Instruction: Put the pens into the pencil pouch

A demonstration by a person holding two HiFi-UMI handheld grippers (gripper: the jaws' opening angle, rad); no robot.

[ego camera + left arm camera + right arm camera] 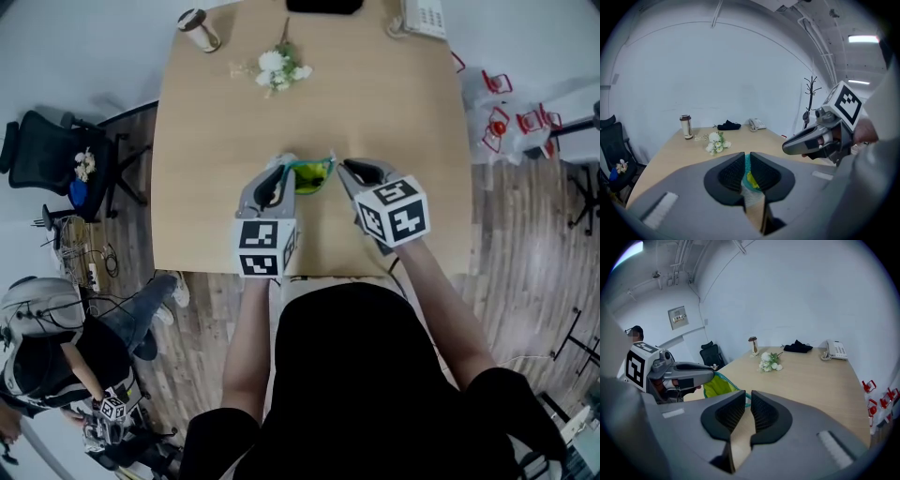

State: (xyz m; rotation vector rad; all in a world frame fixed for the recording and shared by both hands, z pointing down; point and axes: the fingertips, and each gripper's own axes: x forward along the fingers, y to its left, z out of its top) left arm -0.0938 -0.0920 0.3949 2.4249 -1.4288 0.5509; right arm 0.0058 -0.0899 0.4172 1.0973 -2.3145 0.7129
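A yellow-green pencil pouch with a teal zipper hangs stretched between my two grippers, above the wooden table. My left gripper is shut on its left edge; in the left gripper view the teal and yellow fabric sits pinched between the pads. My right gripper is shut on the right edge, and in the right gripper view the zipper rim runs from the pouch into the fingertips. No pen shows in any view, and the inside of the pouch is hidden.
At the table's far end lie a bunch of white flowers, a tumbler, a desk phone and a black object. An office chair stands at the left. A person crouches at the lower left.
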